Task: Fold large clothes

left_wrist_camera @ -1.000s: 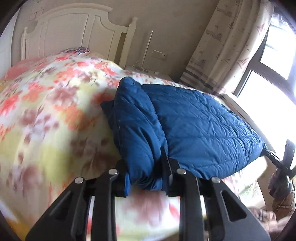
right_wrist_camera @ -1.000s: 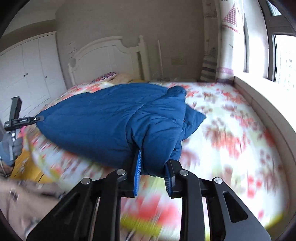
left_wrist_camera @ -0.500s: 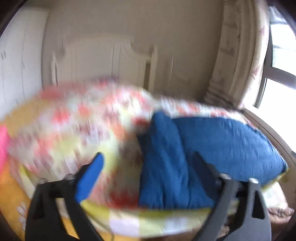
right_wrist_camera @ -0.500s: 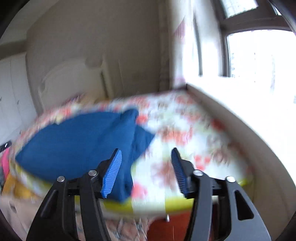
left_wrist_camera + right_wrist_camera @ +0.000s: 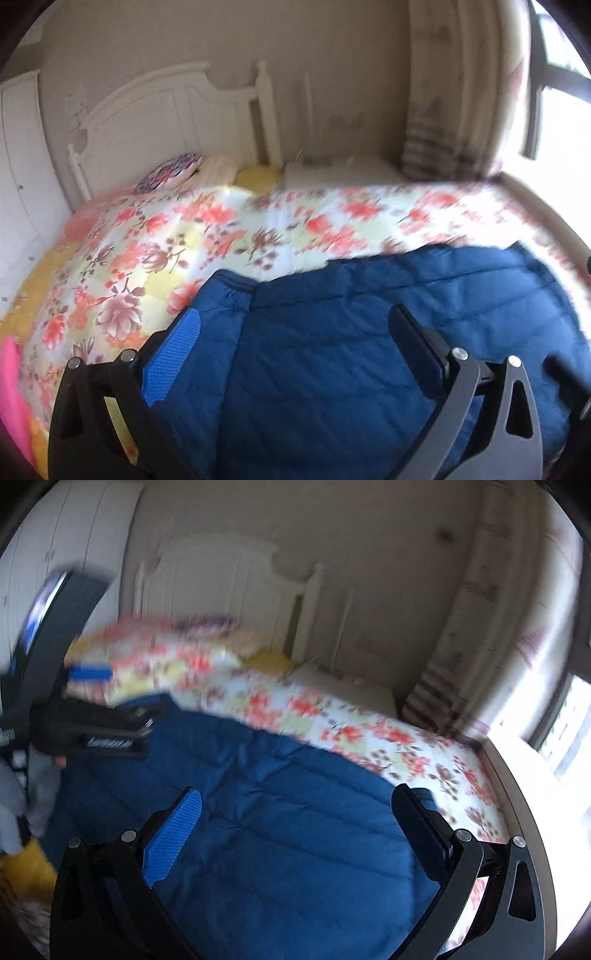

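A blue quilted jacket (image 5: 369,350) lies folded on the near edge of the floral bedspread (image 5: 229,236); it also shows in the right wrist view (image 5: 295,830). My left gripper (image 5: 295,325) is open and empty, hovering over the jacket's left part. My right gripper (image 5: 295,805) is open and empty above the jacket's middle. The left gripper also shows blurred at the left of the right wrist view (image 5: 92,709), over the jacket's left end.
A white headboard (image 5: 173,122) and pillows (image 5: 170,171) stand at the far end of the bed. A nightstand (image 5: 340,171), a curtain (image 5: 454,92) and a bright window (image 5: 561,716) lie to the right. White wardrobe doors (image 5: 22,177) are on the left.
Both grippers let go of the jacket folds they held, opened wide and swung to look across the jacket, which now lies flat on the bed.
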Motion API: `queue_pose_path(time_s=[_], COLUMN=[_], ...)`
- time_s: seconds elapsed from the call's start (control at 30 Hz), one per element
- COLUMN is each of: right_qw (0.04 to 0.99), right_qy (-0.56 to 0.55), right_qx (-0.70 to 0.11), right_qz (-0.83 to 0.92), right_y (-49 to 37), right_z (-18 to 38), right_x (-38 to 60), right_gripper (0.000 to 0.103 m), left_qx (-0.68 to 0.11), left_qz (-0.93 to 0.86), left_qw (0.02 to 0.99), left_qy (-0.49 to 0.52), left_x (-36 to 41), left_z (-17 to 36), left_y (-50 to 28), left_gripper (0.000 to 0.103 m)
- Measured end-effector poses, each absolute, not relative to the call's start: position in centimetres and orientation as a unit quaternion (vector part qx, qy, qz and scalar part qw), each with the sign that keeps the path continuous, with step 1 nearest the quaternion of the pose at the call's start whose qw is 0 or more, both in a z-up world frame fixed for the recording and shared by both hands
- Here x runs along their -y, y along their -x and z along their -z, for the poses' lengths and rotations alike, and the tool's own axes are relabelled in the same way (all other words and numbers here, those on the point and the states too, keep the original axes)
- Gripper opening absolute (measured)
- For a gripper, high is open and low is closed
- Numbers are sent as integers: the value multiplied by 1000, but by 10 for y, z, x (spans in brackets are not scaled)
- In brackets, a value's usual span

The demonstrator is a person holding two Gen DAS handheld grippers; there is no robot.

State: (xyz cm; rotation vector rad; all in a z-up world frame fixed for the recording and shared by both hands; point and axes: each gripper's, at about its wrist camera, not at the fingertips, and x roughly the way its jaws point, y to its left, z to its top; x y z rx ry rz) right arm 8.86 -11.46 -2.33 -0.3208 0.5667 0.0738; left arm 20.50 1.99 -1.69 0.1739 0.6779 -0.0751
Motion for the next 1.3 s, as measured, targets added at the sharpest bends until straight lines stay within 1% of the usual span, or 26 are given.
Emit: queue_pose_path(time_s=[0.07,0.1,0.13,0.17,0.2,0.3,0.47,0.57,0.6,0.67,0.73,0.8,0.83,0.87,0.9,0.93,0.97,1.0,1.03,1.13,1.2,1.3], right_qw=[926,915,919,920,920,916,912,901,900,913,925,933,933,928,923,914,906,883,880,886,898,903], right_qy=[190,168,102,59,50,59,62,67,75,117,139,130,123,112,106,108,124,167,162,105,86,96], right_qx=[-326,-366,-377,-384,-386,-393,-401,-425,-427,-388,-351,-335,-337,-353,-366,-384,-398,-434,-443,-446,-429,-418], right_qz=[-10,-27,-51,-54,-54,-50,-49,-51,-50,-39,-25,-29,-36,-48,-57,-71,-75,-60,-60,-72,-55,-4], right_y=[-105,-119,-125,-129,-128,-128,-130,-136,-137,-137,-146,-167,-178,-195,-206,-218,-225,-237,-240,-245,-238,-229], right_z=[63,85,91,90,90,93,98,94,88,66,45,27,24,26,31,43,57,88,101,91,76,66], right_x=[109,119,138,152,158,156,157,150,147,139,131,123,120,114,110,102,95,85,85,104,124,153], right_gripper=[99,97,97,97,97,97,98,97,94,87,86,81,80,75,67,63,62,62,63,61,61,61], left_qx=[-349,-372,-393,-402,-396,-394,-397,-399,-400,-402,-406,-406,-406,-405,-405,-405,-404,-404,-403,-404,-404,-404], left_qz=[33,37,47,54,58,56,61,61,62,68,76,77,77,77,78,79,81,82,85,87,87,87], left_qw=[931,921,913,910,913,913,912,911,911,910,909,909,910,910,910,910,910,910,910,910,910,910], left_qy=[-103,-108,-97,-82,-74,-89,-84,-87,-85,-72,-51,-48,-49,-49,-47,-44,-41,-39,-36,-31,-31,-30], left_x=[-15,-14,-16,-19,-22,-18,-20,-18,-18,-21,-26,-27,-27,-27,-29,-29,-31,-31,-31,-31,-30,-30], left_z=[39,61,76,85,86,89,92,92,92,93,92,92,92,92,92,92,92,92,92,91,91,92], left_y=[-218,-228,-236,-241,-241,-241,-242,-242,-243,-243,-245,-246,-245,-246,-246,-246,-246,-246,-246,-246,-245,-245], left_gripper=[101,101,101,101,101,101,101,101,101,101,101,101,101,101,101,101,101,100,101,101,101,101])
